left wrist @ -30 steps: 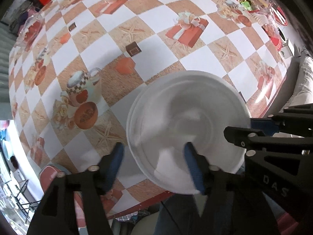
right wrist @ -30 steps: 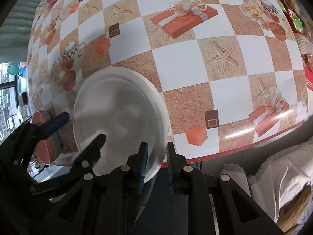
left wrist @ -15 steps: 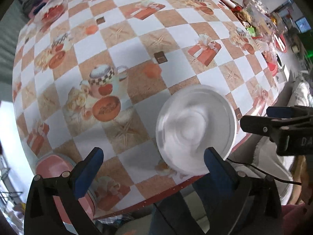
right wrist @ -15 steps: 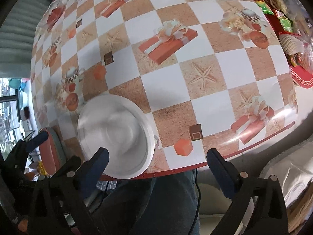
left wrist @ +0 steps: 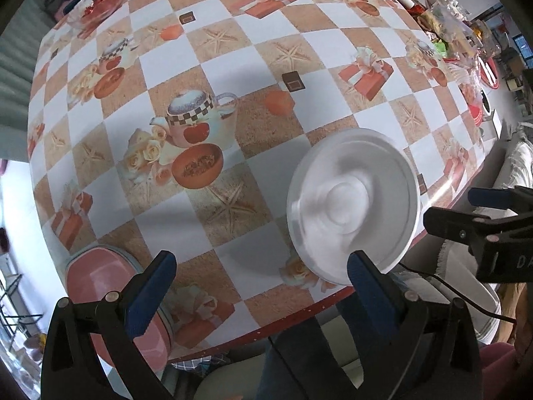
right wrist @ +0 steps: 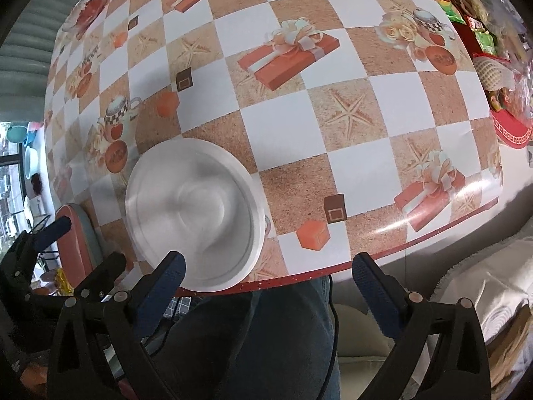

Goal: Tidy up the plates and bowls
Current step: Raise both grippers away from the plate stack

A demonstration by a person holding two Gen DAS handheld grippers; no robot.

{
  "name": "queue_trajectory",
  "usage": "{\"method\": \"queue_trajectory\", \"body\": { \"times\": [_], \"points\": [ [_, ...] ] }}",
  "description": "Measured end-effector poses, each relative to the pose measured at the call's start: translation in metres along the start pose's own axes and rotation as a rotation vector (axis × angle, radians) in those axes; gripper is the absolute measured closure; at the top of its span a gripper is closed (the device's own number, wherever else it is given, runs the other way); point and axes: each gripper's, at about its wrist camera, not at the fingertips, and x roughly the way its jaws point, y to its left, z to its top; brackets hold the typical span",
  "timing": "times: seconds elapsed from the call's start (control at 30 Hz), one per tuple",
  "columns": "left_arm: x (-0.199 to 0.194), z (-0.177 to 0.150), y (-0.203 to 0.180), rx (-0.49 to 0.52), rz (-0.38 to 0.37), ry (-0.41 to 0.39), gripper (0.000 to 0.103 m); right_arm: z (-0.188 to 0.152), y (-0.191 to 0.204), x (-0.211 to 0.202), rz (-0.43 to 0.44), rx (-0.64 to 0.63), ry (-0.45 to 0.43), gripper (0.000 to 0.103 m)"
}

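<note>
Only legible writing: white letters "DA" on the black body of the right hand-held gripper (left wrist: 493, 230), seen at 3 o'clock in the left wrist view; the rest is cut off by the frame edge.

Task thing: white round shallow plate (left wrist: 353, 206) lies flat on the table (left wrist: 266, 43), at the near edge, its rim almost at the red edge strip. In the right wrist view the same plate (right wrist: 195, 216) sits at 9 o'clock of centre.

Left hand-held gripper (left wrist: 260, 283): jaws wide, just been opening, nothing between them; one blue pad overlaps the plate rim in the picture, contact not clear. Right hand-held gripper (right wrist: 268, 280): jaws wide, just been opening, nothing gripped; plate is beside its left pad.

Around: pink round dish with grey rim (left wrist: 110, 300) at 8 o'clock of the left view, on the table corner, well apart from the plate. Clear glass bowl with red contents (left wrist: 96, 3) at far 11 o'clock. Snack packets and red tray (right wrist: 499, 76) clutter 2 o'clock. Person's dark trousers (right wrist: 250, 340) under the table edge.

Chequered oilcloth centre is bare, open room from 12 to 1 o'clock.
</note>
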Motion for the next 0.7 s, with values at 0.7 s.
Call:
{"method": "queue_trajectory", "body": {
  "times": [0.7],
  "points": [
    [0.004,0.001,0.004,0.002,0.012,0.015,0.001,0.001,0.007,0.013,-0.009,-0.007,0.051,0.002]
  ]
}}
